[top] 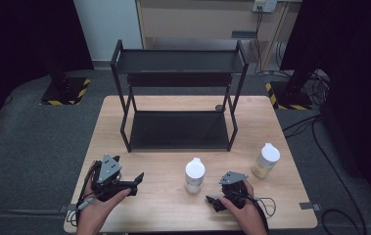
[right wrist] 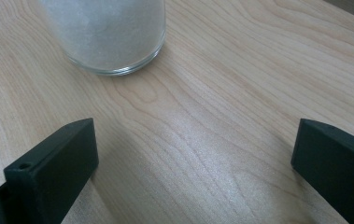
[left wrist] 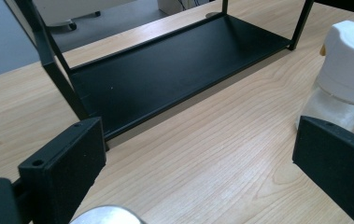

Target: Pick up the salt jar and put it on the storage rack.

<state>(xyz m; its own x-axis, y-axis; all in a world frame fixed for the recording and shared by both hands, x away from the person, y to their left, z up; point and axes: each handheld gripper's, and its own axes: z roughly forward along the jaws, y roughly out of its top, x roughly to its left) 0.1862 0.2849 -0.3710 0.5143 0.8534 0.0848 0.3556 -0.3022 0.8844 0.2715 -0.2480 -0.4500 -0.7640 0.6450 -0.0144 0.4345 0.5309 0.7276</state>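
Right gripper (top: pixel 220 195) low over the desk (top: pixel 163 205), jaws spread wide with bare wood between them, clamped on nothing. Just ahead and slightly left of those jaws in the right gripper view, the glass base of a jar (right wrist: pixel 111 32) holding white grains, apart from both jaws. Same jar (top: pixel 194 175) in the high view standing upright with a white cap, between the two grippers, near the right one.

Left gripper (top: pixel 127 182) also low over the desk, jaws wide apart and empty. Jar (left wrist: pixel 347 79) close to its right jaw in the left gripper view, possibly just behind it, contact not clear. Ahead of that gripper, a black rack (top: pixel 179 98), its lower shelf (left wrist: pixel 174 74) bare.

Further right of the right gripper, well apart, a second jar (top: pixel 266 160) with yellowish contents and a white cap.

Likely risks from here:
- Tall, narrow jar knocked over if either gripper comes in off-centre, one jaw striking the glass before the other.
- Smooth glass slipping if clamped too near the base or on the tapered cap.
- Both grippers closing on the same jar and colliding.
- Jar catching the rack's upper shelf or post if lifted toward the lower shelf without enough care.
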